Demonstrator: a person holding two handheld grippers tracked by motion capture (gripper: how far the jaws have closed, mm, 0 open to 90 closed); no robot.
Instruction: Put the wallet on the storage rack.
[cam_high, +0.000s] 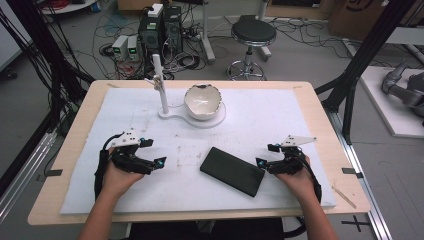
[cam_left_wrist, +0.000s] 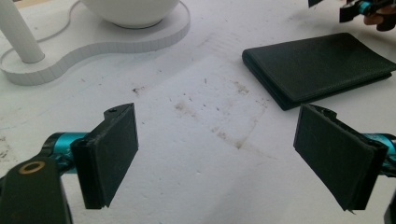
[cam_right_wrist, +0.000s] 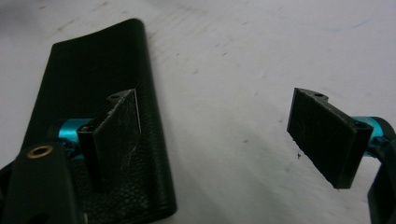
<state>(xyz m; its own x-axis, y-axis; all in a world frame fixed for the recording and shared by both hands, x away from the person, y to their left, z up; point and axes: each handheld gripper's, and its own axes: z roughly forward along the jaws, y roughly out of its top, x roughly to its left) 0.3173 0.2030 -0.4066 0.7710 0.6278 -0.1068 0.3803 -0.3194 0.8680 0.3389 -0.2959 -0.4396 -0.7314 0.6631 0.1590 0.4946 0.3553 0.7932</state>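
Each hand carries a black gripper: the left gripper (cam_high: 151, 152) and the right gripper (cam_high: 265, 155) both have teal fittings near the jaws and a pale three-cornered plate on top. The jaws are flat black rectangular pads with a screw hole at one corner, and a brass-ringed hole marks the black body. The forearms are bare, with a black cable running along each.

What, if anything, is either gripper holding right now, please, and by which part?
Nothing is held. The left gripper and the right gripper both stand open, and the flat black leather-look wallet lies ungripped on the white mat.
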